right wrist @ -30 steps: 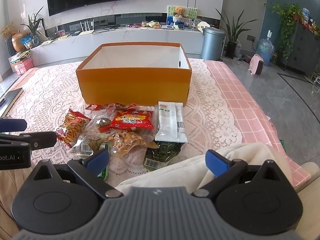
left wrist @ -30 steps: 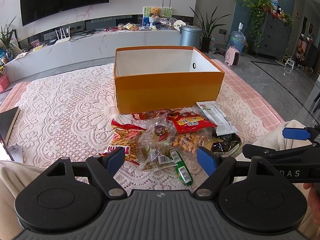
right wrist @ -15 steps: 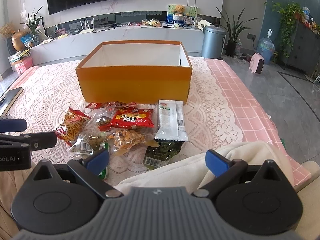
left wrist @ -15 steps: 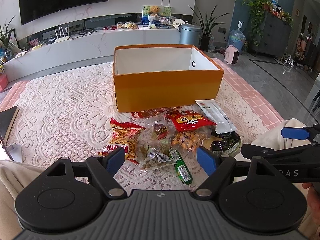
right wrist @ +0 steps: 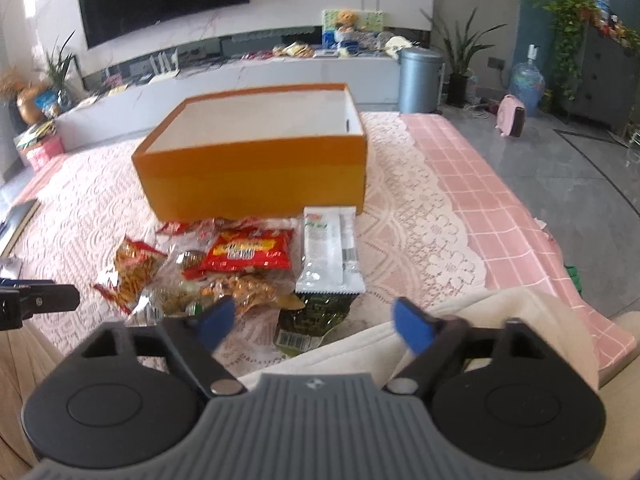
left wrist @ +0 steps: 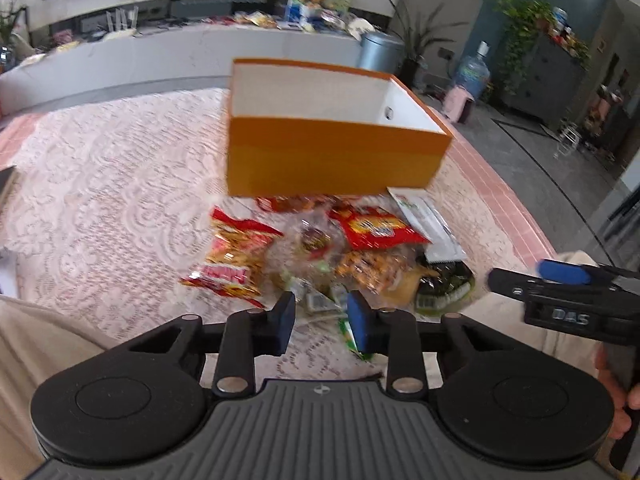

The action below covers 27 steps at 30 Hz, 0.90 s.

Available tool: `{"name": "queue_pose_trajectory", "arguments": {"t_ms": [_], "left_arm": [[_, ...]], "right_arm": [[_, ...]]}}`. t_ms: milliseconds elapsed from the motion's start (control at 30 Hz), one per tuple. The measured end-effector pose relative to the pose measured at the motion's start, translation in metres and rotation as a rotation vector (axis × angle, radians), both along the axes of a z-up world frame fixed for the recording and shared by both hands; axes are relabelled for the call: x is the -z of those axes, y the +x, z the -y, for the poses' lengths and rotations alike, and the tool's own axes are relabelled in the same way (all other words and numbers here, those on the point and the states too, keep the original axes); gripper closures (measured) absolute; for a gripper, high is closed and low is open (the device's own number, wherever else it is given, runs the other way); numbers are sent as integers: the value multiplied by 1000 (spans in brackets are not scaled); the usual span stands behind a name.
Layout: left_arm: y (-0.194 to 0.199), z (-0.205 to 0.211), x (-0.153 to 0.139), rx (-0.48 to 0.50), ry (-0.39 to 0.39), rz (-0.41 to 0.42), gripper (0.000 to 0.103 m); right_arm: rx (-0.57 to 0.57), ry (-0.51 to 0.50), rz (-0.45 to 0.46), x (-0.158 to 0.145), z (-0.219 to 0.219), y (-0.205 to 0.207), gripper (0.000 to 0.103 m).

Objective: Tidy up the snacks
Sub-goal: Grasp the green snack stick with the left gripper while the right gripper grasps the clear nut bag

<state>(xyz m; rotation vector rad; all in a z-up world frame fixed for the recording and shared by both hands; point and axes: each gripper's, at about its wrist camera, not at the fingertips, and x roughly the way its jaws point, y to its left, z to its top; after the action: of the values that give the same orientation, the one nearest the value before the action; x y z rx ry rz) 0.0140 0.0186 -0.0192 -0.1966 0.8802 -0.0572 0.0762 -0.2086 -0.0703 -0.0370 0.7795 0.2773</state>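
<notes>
An open orange box (left wrist: 332,160) with a white inside stands on the lace cloth; it also shows in the right wrist view (right wrist: 256,172). A pile of snack packets lies in front of it: a red packet (left wrist: 374,230) (right wrist: 248,254), a white packet (right wrist: 328,256), a dark green packet (right wrist: 316,316), an orange-red packet (left wrist: 234,256). My left gripper (left wrist: 322,322) hovers near the pile's near edge, its jaws narrowed with a gap, holding nothing. My right gripper (right wrist: 316,324) is open and empty above the green packet.
A pink checked tablecloth (right wrist: 480,200) covers the table's right side. A beige sleeve (right wrist: 480,332) lies under the right gripper. A dark book (right wrist: 18,220) lies at the far left. A long white TV bench (right wrist: 240,76) stands behind the table.
My left gripper's jaws have closed from wide open to a narrow gap. Both grippers have moved forward toward the snack pile; the views are blurred by motion.
</notes>
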Motion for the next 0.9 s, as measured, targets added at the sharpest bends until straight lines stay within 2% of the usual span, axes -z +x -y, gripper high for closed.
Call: {"name": "queue_pose_trajectory", "arguments": {"t_ms": [33, 100, 167, 267, 400, 567, 900], "left_arm": [[1, 2, 3, 6, -14, -7, 66], [7, 6, 11, 17, -43, -35, 47], [13, 10, 20, 34, -66, -64, 44], [22, 14, 33, 39, -96, -100, 45], [37, 11, 51, 20, -158, -137, 47], [50, 19, 68, 21, -150, -173, 57], [76, 30, 96, -4, -99, -251, 64]], "right_arm": [[-12, -4, -13, 3, -2, 2, 30], [-30, 1, -33, 8, -4, 4, 30], [-43, 4, -44, 13, -7, 7, 35], [-72, 2, -49, 20, -11, 12, 45], [-84, 8, -47, 24, -12, 20, 46], [-95, 26, -30, 28, -12, 30, 46], [-124, 79, -39, 41, -13, 47, 46]]}}
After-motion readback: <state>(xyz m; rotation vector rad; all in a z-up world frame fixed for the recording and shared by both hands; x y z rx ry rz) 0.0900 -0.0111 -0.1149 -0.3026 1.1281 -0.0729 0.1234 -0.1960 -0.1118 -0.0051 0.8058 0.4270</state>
